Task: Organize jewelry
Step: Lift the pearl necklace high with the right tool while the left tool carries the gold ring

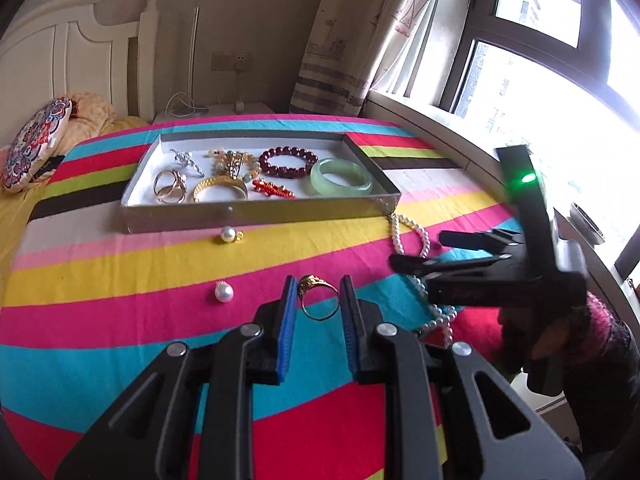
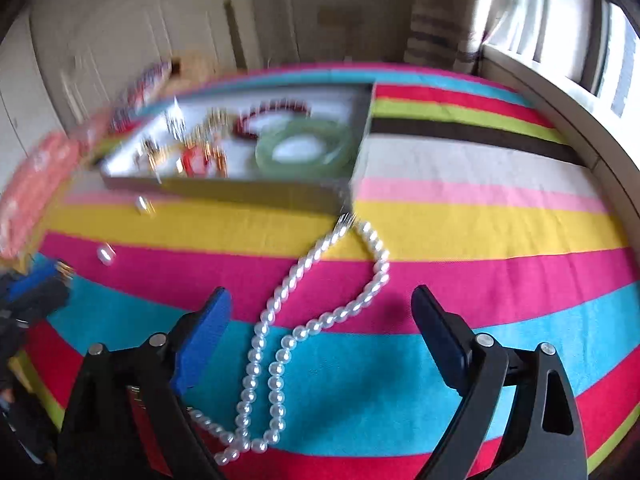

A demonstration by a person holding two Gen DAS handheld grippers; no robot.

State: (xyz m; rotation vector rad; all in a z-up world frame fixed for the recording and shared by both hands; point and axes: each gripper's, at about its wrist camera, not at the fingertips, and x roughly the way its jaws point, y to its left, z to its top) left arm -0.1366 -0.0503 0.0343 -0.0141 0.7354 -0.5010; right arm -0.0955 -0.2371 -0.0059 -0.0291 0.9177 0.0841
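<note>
My left gripper (image 1: 318,286) is shut on a gold ring (image 1: 310,282), which stands upright between its blue pads above the striped cloth. The open right gripper (image 2: 322,296) hovers over a white pearl necklace (image 2: 280,312); the strand lies on the cloth between its spread fingers, untouched by either pad. From the left wrist view the right gripper (image 1: 438,250) is at the right, above the necklace (image 1: 412,236). A grey tray (image 1: 260,218) holds a green bangle (image 1: 341,178), a dark red bead bracelet (image 1: 288,162), a gold bangle (image 1: 220,190) and smaller pieces.
Two loose pearl pendants (image 1: 228,235) (image 1: 223,292) lie on the cloth in front of the tray. A patterned pillow (image 1: 36,144) and a white headboard (image 1: 80,52) are at the far left. A window sill (image 1: 440,128) borders the right side.
</note>
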